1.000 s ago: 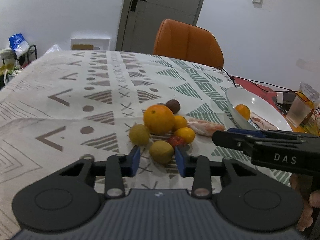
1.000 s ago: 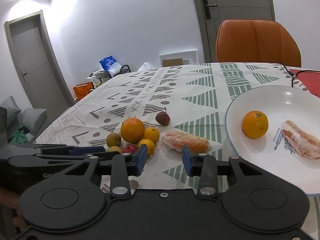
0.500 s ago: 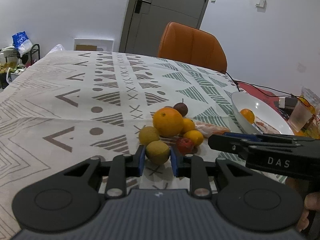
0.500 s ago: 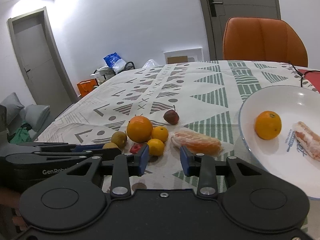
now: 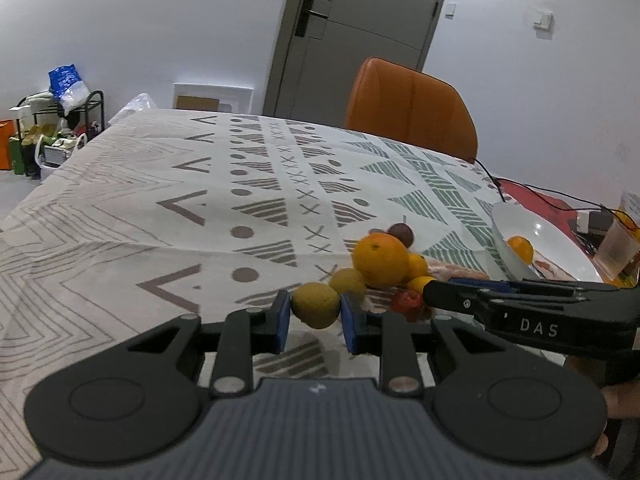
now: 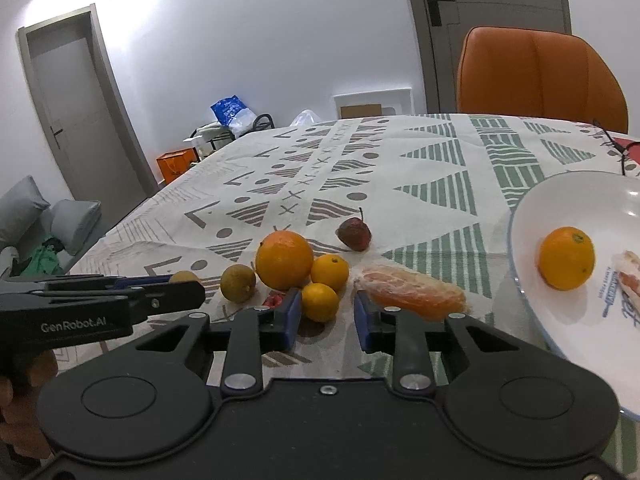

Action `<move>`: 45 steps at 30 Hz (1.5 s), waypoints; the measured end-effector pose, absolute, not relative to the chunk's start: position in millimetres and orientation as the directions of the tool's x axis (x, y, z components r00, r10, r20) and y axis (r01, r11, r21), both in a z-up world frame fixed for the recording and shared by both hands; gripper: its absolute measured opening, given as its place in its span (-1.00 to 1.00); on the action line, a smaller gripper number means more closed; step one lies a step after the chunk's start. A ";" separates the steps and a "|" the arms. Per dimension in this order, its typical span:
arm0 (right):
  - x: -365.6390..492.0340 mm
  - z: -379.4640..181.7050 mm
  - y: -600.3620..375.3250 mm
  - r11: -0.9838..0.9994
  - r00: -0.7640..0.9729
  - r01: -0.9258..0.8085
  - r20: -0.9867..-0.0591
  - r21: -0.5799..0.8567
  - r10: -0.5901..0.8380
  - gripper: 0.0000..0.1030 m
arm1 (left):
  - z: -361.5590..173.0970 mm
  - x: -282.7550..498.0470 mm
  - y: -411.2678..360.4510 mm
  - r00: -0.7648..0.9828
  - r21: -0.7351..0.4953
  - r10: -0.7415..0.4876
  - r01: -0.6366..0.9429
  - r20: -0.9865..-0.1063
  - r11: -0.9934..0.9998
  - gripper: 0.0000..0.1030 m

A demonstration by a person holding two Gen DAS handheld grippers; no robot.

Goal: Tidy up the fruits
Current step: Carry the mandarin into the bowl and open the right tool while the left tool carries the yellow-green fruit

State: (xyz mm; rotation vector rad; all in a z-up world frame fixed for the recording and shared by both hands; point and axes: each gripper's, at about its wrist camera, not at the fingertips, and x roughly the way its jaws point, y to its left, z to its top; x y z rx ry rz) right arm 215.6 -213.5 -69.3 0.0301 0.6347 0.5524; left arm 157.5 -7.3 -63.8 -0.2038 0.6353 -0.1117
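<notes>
The left gripper (image 5: 314, 312) is holding a small yellow-green fruit (image 5: 315, 305); its two blue pads are pressing on the left and right sides of the fruit, which seems to be raised a little above the tablecloth (image 5: 160, 200), at the near left edge of the fruit pile. The right gripper (image 6: 326, 312) is standing partly open and is holding nothing; a small orange fruit (image 6: 319, 302) is lying just in front of its gap, not yet between the pads.

The rest of the pile is lying in the middle of the table: a large orange (image 6: 284, 259), a second yellow-green fruit (image 6: 238, 283), another small orange one (image 6: 329, 272), a small red fruit (image 6: 274, 301) and a dark red fruit with a stem (image 6: 354, 234) farther away. A peeled citrus segment (image 6: 412, 292) is lying to the right of them. The white plate (image 6: 560, 200) at the right is already carrying one orange (image 6: 566, 258) and another peeled piece.

I think the held fruit is light and rather firm, with a round and smooth skin, so it can roll out of the pads if the grip is off-centre. Taking it across its widest part, as it is now, looks correct. The peeled segment is probably soft and needs gentle pressure.
</notes>
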 end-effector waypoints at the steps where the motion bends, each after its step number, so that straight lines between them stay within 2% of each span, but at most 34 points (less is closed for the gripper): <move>1: 216.2 -69.9 -212.6 0.854 0.664 -0.483 -0.555 0.194 0.501 -0.51 | -63.2 157.4 -5.6 0.801 -0.223 -0.163 0.038 -0.576 0.974 -0.51; 3: 217.1 -70.6 -211.5 0.850 0.656 -0.487 -0.558 0.200 0.508 -0.63 | -62.1 157.2 -3.5 0.803 -0.227 -0.164 0.036 -0.573 0.973 -0.51; 27: 185.4 -37.8 -266.4 0.893 0.766 -0.401 -0.459 0.207 0.450 -0.63 | -42.6 163.1 -46.0 0.809 -0.199 -0.237 0.151 -0.538 0.968 -0.51; 45: 174.9 -43.7 -327.9 0.937 0.818 -0.270 -0.459 0.223 0.345 -0.63 | -34.6 174.6 -96.9 0.795 -0.183 -0.313 0.254 -0.520 0.950 -0.51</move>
